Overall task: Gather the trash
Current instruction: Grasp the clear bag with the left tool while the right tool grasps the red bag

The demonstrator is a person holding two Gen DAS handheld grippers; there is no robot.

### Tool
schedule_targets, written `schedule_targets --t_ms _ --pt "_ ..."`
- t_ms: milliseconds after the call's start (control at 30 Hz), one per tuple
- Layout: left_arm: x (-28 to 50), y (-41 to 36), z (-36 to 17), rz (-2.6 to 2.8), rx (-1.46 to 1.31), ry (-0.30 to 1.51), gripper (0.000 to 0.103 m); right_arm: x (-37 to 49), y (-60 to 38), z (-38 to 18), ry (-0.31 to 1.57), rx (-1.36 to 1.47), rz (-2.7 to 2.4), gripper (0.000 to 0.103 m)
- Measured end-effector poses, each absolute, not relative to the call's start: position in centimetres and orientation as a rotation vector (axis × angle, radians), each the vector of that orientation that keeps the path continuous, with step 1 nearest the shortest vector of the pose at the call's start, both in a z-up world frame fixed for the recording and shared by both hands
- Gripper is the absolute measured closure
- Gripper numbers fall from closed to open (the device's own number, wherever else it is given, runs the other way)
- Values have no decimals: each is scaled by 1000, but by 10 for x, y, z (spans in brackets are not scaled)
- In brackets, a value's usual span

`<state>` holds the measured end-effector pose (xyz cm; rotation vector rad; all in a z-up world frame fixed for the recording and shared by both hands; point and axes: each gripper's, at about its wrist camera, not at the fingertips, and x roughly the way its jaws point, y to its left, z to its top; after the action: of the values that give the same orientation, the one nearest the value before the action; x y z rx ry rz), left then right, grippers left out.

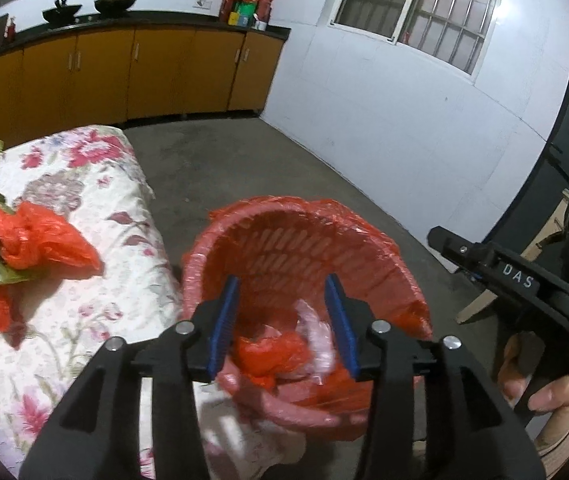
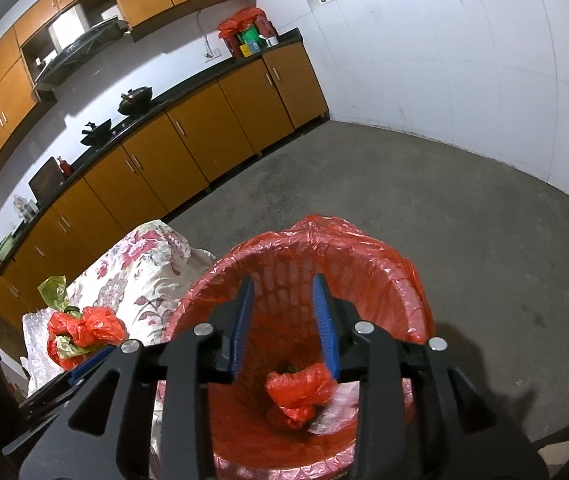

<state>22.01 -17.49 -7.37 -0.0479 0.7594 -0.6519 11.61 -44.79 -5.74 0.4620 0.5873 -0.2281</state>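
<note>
A red waste basket lined with a red plastic bag stands on the floor beside the table; it also shows in the right wrist view. Crumpled red plastic trash lies inside it with pale wrapping. My left gripper is open and empty above the basket mouth. My right gripper is open and empty above the basket too; its body shows in the left wrist view. More red and green plastic trash lies on the flowered tablecloth.
Orange kitchen cabinets with a black counter run along the back wall, with pots and a red bag on top. A white wall with a barred window is to the right. Grey concrete floor surrounds the basket.
</note>
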Motion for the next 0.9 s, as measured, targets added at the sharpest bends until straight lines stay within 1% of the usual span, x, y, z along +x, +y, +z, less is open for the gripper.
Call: schedule_targets --t_ms 67,133,433,767,833,900 --pt "218 -167 -71 -626 -42 747 53 116 -446 -56 589 450 -224 71" --pt "216 -158 -69 -598 -40 739 53 117 -442 -56 592 440 -217 71" --pt "211 -103 -62 -466 -40 700 52 129 -412 -51 613 384 -151 71" --pt "206 0 -56 -223 -62 643 48 148 -362 -51 655 310 -40 71" --pt "206 26 -55 -154 -72 636 47 152 -352 -52 660 303 -18 62" --pt "207 53 -56 -82 -77 633 46 158 -339 -52 665 295 12 61"
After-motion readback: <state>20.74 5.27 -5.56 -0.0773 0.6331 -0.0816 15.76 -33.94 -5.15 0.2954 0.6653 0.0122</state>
